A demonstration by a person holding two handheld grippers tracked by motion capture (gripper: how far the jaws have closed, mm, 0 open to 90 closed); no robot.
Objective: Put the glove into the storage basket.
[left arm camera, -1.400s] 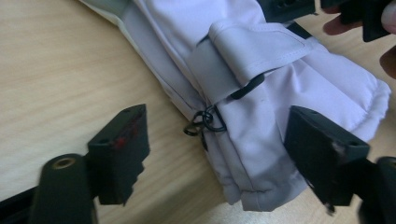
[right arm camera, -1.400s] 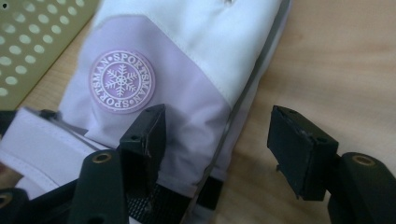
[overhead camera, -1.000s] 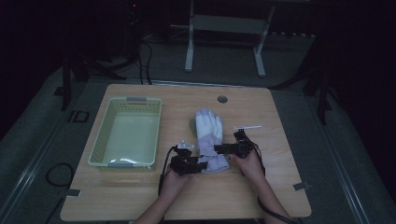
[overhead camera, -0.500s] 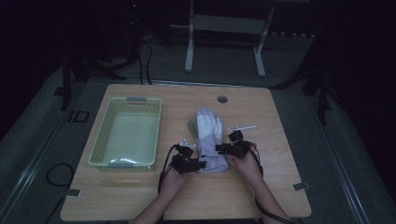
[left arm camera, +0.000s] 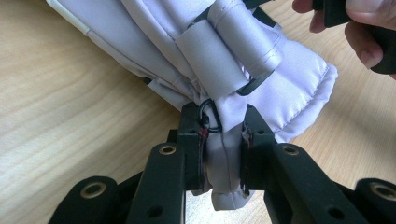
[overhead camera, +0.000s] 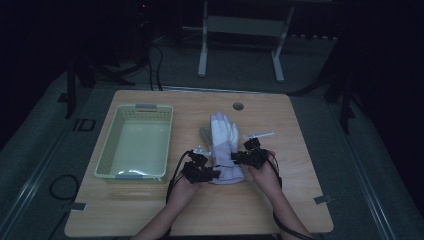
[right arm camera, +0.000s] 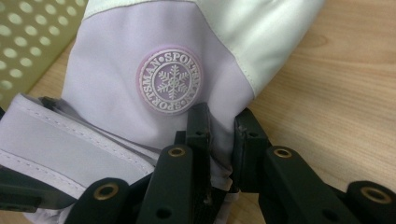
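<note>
Gripping the glove (overhead camera: 223, 145) at its cuff with both claws. I see the left gripper (left arm camera: 223, 140) clenched on a fold of lilac cuff fabric, pads pressing it from both sides, a small black ring just at the left pad. Right gripper (right arm camera: 219, 135) is likewise clamped on the cuff edge, right below the round snowflake badge (right arm camera: 171, 85); its jaws have just been closing with the fabric between them. From the high view the glove lies mid-table (overhead camera: 300, 200), fingers toward 12 o'clock, cuff at 6 between my hands. Green basket (overhead camera: 120, 172) sits at the glove's 9 o'clock, apart from it. Small white stick-like item (overhead camera: 259, 134) at its 3 o'clock.
</note>
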